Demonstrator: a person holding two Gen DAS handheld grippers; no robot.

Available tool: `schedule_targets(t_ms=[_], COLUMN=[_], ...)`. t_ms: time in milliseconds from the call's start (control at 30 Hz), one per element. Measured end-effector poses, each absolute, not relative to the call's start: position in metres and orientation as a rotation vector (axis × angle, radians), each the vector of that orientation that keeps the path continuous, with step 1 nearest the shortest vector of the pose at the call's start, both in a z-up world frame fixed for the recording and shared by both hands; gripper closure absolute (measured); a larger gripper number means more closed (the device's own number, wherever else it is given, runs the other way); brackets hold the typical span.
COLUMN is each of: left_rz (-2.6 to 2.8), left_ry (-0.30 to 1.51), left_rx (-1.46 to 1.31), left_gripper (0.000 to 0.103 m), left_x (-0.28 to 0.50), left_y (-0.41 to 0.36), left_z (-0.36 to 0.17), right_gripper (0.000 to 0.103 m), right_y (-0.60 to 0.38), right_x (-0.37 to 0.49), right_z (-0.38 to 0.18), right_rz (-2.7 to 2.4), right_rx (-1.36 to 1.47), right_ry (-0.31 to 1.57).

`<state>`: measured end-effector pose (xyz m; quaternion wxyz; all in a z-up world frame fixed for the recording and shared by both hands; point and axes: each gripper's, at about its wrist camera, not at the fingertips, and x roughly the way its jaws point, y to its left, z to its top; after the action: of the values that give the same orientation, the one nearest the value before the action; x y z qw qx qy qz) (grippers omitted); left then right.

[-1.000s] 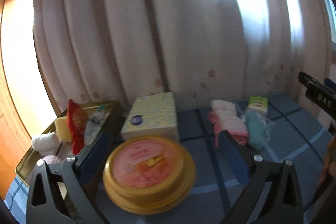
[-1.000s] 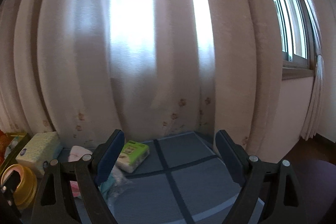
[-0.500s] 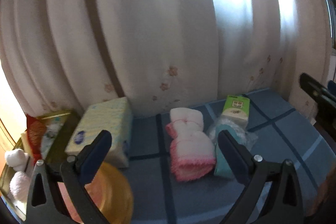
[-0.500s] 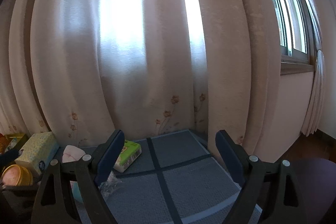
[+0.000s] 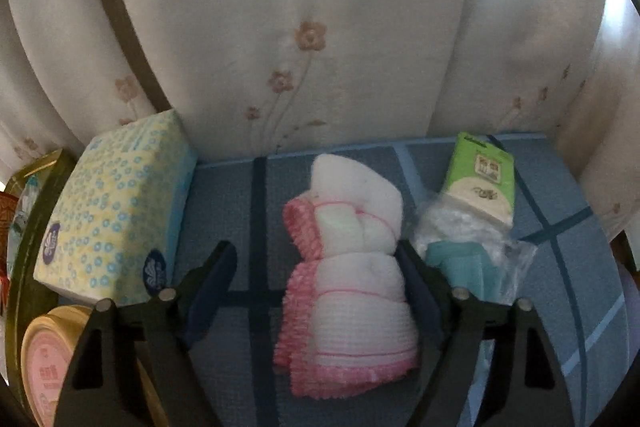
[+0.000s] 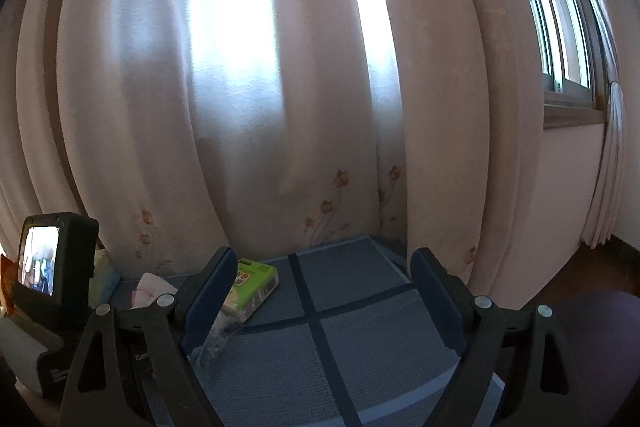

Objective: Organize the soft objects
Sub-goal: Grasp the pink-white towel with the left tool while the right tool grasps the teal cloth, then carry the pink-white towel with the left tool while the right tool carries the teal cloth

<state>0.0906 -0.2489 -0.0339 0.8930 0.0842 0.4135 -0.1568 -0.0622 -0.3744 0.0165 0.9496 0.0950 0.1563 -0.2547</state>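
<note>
A folded white towel with pink edging (image 5: pixel 352 275) lies on the blue checked cloth (image 5: pixel 240 227). My left gripper (image 5: pixel 316 283) is open and low, with the towel between its fingers, close to the right finger (image 5: pixel 420 291). A bagged teal cloth with a green label (image 5: pixel 472 219) lies just right of the towel. A yellow tissue pack (image 5: pixel 116 207) lies to the left. My right gripper (image 6: pixel 320 295) is open and empty above the cloth; the green-labelled pack (image 6: pixel 252 283) and a bit of the towel (image 6: pixel 150 287) show by its left finger.
A round yellow tin with a pink lid (image 5: pixel 52 359) sits at the lower left beside a green-gold tray (image 5: pixel 28 227). Curtains (image 5: pixel 320 27) hang right behind the table. The left gripper's camera body (image 6: pixel 52 263) shows in the right wrist view. The table's right edge drops to the floor (image 6: pixel 580 307).
My left gripper moved right and forward, from over the yellow tin to around the pink-edged towel. My right gripper barely moved.
</note>
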Motion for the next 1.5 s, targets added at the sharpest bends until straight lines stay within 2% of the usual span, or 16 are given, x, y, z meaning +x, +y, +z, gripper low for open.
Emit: schedule_targets(t_ms=[67, 167, 333, 467, 700, 1000, 1167, 1300, 1367, 1500], left_rz=[-0.393, -0.405, -0.483, -0.439, -0.397, -0.411, -0.413, -0.394, -0.391, -0.396], left_ry=[0.851, 0.811, 0.58, 0.481, 0.378, 0.364, 0.369, 0.404, 0.411, 0.403], left_rx=[0.167, 0.148, 0.018, 0.023, -0.074, -0.07, -0.102, -0.14, -0.144, -0.126], left_gripper=[0.065, 0.067, 0.068, 0.068, 0.068, 0.068, 0.068, 0.068, 0.068, 0.068], left_x=[0.085, 0.07, 0.022, -0.012, -0.038, -0.039, -0.043, -0.037, -0.036, -0.039], left_y=[-0.251, -0.245, -0.208, -0.185, -0.141, -0.141, -0.134, -0.126, -0.126, -0.127], left_z=[-0.033, -0.027, 0.001, 0.01, 0.016, 0.019, 0.017, 0.014, 0.014, 0.015], right_gripper=[0.013, 0.013, 0.013, 0.013, 0.013, 0.014, 0.041, 0.051, 0.075, 0.091], right_y=[-0.376, -0.376, -0.377, -0.377, -0.364, -0.317, -0.302, -0.297, -0.298, -0.31], right_x=[-0.062, -0.062, -0.062, -0.063, -0.06, -0.035, -0.006, 0.013, 0.017, 0.015], right_z=[0.016, 0.015, 0.015, 0.015, 0.016, 0.006, -0.01, -0.023, -0.03, -0.042], right_rz=[-0.519, -0.516, -0.51, -0.505, -0.438, -0.266, -0.213, -0.183, -0.171, -0.126], right_rx=[0.2, 0.207, 0.216, 0.225, 0.192, 0.183, 0.219, 0.213, 0.224, 0.33], right_ry=[0.323, 0.322, 0.321, 0.319, 0.332, 0.48, 0.615, 0.727, 0.77, 0.824])
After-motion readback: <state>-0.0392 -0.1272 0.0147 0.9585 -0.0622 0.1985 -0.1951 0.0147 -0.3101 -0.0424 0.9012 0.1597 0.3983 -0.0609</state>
